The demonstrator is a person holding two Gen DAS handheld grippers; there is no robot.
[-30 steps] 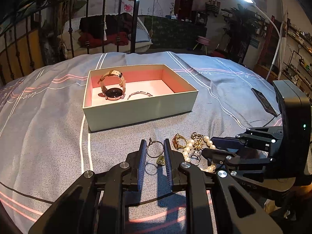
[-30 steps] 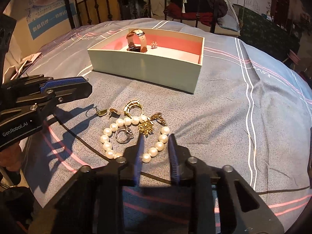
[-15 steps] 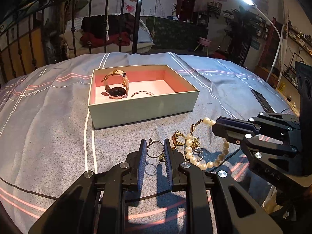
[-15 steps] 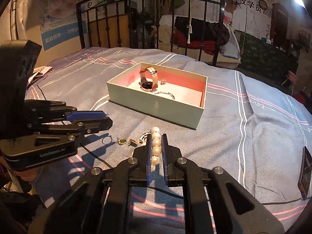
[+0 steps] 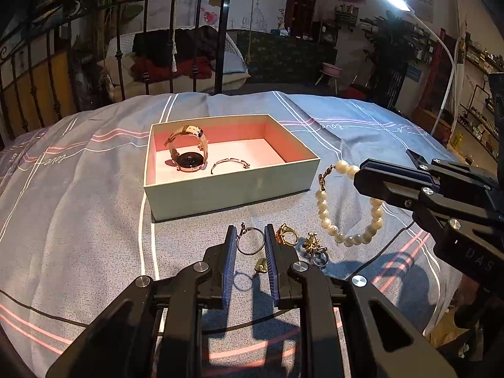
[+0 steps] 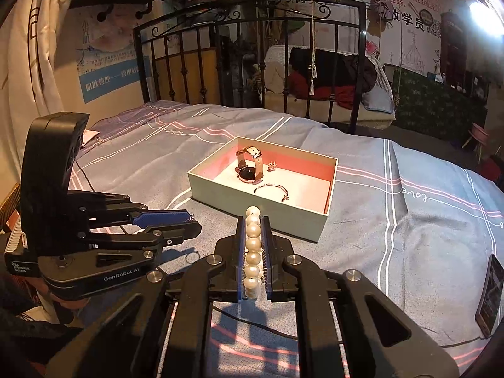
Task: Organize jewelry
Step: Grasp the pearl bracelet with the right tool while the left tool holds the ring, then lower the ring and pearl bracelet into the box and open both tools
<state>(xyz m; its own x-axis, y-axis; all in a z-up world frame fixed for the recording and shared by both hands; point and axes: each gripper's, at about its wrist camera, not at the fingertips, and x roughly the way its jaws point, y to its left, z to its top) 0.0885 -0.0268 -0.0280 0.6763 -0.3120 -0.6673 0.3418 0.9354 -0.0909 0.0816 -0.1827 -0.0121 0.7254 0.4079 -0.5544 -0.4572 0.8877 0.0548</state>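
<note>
Nearest, left view: left gripper [image 5: 249, 245] sits low over the bedspread [image 5: 78, 236] with its jaws apart around a thin gold hoop [image 5: 250, 242]. It grips nothing, and I can't tell whether the pads touch the hoop. A small gold charm [image 5: 260, 264] lies between the pads, closer to the camera.

Just right of that is the loose pile: a gold ring [image 5: 286, 235], a gold cluster piece [image 5: 312, 242] and a silver ring [image 5: 319, 258], all touching or nearly so.

Right gripper [image 6: 252, 245] is clamped on the pearl bracelet [image 6: 252, 245], with pearls lined up between the pads. In the left view the rest of the strand [image 5: 346, 208] hangs as a loop below the jaws, off the bed, clasp end toward the box.

Further out is the open box [image 5: 226, 189], pink inside, holding a watch [image 5: 189, 154] standing on edge and a thin bangle [image 5: 229, 165]. The right view also shows a small sparkly piece [image 6: 272, 166] near the back wall.

Risks, my read:
- The grip is on round pearls only, so the strand could roll or slip out mid-carry.
- The hanging loop may catch the box's near wall if it comes in too low.
- Dropped on the watch, it could tip it or tangle with the bangle. Aim for the bare floor on the right.
- Closing the left gripper on the hoop may drag the charm along.
</note>
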